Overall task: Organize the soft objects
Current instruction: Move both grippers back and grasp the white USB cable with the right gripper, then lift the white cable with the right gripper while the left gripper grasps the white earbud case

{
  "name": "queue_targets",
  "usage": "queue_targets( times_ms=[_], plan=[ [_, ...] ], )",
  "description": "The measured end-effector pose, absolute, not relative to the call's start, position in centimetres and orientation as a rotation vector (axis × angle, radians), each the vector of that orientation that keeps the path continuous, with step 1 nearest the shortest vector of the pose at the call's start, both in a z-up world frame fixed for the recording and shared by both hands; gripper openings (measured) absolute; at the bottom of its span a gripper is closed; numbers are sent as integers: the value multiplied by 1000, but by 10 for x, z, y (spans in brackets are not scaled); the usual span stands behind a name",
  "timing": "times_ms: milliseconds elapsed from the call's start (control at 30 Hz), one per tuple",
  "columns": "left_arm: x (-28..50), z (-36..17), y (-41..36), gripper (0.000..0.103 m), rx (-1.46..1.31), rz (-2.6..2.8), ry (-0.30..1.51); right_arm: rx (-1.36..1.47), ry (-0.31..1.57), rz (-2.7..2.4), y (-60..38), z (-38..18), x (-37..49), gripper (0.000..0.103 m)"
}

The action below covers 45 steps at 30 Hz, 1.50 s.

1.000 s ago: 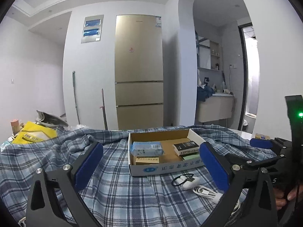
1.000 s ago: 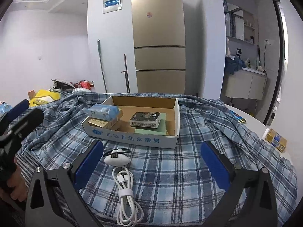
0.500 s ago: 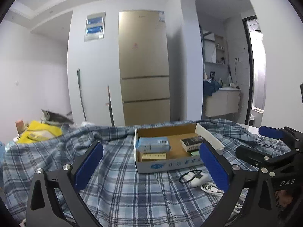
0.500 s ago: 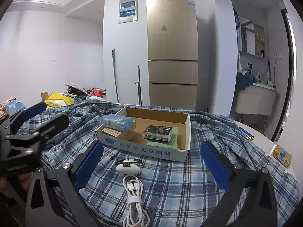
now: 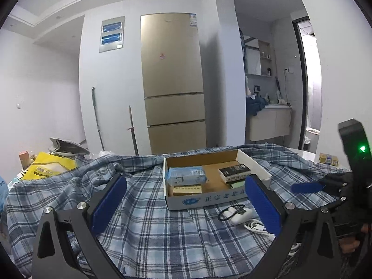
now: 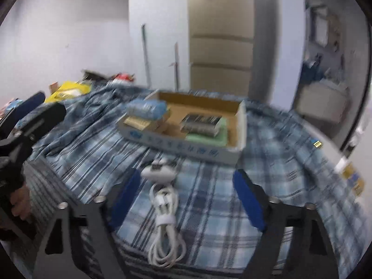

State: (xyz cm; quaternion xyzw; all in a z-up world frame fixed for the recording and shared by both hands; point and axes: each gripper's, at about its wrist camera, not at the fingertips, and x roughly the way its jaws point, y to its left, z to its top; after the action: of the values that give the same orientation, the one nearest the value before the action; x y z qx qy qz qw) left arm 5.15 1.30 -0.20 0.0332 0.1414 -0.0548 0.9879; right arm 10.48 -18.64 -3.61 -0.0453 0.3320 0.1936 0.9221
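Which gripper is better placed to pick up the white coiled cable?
Right. The right gripper is open, and the white coiled cable lies between its fingers. The left gripper, also open, faces bare cloth beside it.

landmark: tall beige fridge [image 5: 172, 93] against white wall | left of fridge: grey wall panel [image 5: 112, 33] with two blue windows, two poles [image 5: 96, 116] leaning | right of fridge: arched opening to vanity cabinet [image 5: 269, 122] and shelves | above: white stepped ceiling, recessed spotlights | light: even, cool
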Motion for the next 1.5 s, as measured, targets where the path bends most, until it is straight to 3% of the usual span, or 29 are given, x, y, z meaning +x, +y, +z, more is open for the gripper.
queue_targets(
  times_ms=[133, 200, 233, 333, 533, 667, 1167, 1500],
  plan=[
    [59, -5, 16, 103, 46, -111, 324, -146, 748, 446, -174, -48, 105, 60],
    [63, -7, 22, 103, 26, -77, 348, -163, 783, 443, -168, -55, 106, 39],
    [65, -8, 24, 103, 16, -62, 356, -163, 803, 449, -168, -58, 108, 36],
    [70, -10, 33, 98, -25, -63, 384, -155, 852, 453, -169, -65, 112, 34],
    [69, -11, 27, 97, -6, -98, 389, -184, 923, 470, -162, -78, 116, 33],
    [71, -13, 20, 97, 31, -108, 418, -192, 898, 451, -163, -74, 113, 21],
    [78, -17, 26, 97, -6, -161, 462, -175, 944, 461, -164, -82, 123, 20],
    [72, 22, 19, 97, 91, -296, 415, 27, 543, 363, -216, -18, 95, 20]
  ],
)
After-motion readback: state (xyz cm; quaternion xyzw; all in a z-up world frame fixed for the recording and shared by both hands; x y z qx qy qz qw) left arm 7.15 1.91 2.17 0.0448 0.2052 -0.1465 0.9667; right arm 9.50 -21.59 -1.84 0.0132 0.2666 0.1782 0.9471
